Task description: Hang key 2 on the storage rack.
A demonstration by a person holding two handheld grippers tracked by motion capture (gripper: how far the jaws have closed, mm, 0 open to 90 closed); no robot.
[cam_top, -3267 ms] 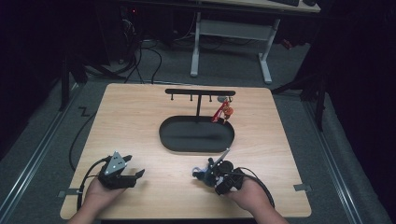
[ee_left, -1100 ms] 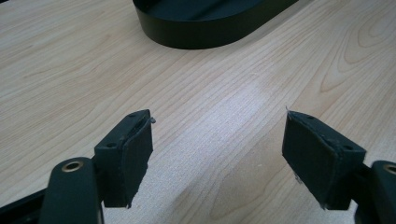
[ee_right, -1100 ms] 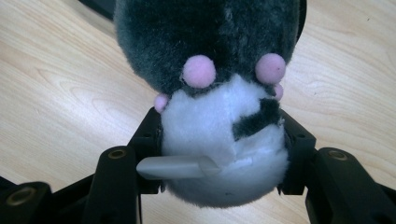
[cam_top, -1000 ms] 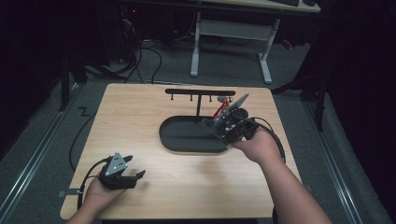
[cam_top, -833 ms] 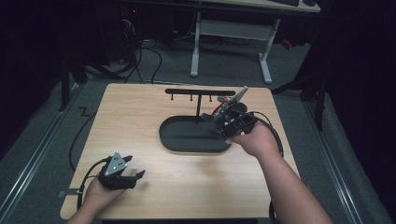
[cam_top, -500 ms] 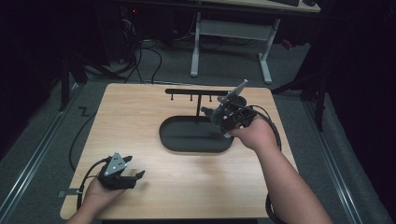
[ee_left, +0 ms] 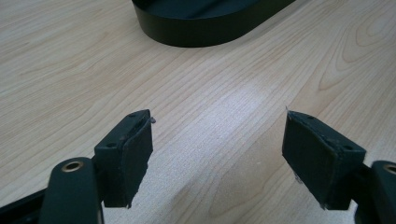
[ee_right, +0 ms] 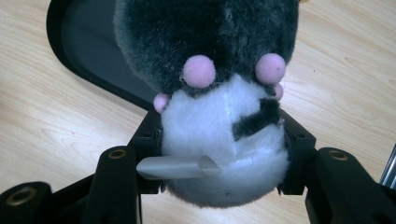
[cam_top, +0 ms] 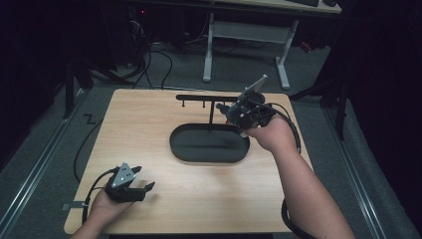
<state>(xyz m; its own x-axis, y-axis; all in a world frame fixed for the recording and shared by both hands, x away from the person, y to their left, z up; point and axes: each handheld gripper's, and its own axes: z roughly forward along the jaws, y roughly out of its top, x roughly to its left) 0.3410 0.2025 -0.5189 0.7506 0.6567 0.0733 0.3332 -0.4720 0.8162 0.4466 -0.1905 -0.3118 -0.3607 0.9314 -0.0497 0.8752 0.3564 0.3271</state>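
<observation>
In the right gripper [cam_top: 230, 109], jaws narrow and pressed on both sides of a plush toy [ee_right: 219, 154], so a firm hold, with the pads half sunk in the fur. Soft and round in shape, white and fluffy at the gripped end, dark grey and shaggy farther out, with small pink pompoms between the two colours and a pale plastic tab [ee_right: 177, 167] sticking out near one pad. Held in the air over the far right part of the desk [cam_top: 149, 129], just beside the thin black rack [cam_top: 199, 97] with its small hooks. Directly under and a little to the left of the toy, the black oval tray [cam_top: 174, 144], smooth and matte, shallow, its long axis parallel to the far edge of the desk. Probably next: to lower the toy down and leftward into the tray. Much nearer for this the right hand; near the front left corner, well apart, the left gripper [ee_left: 215, 154], jaws wide with nothing between, resting over bare pale wood.
</observation>
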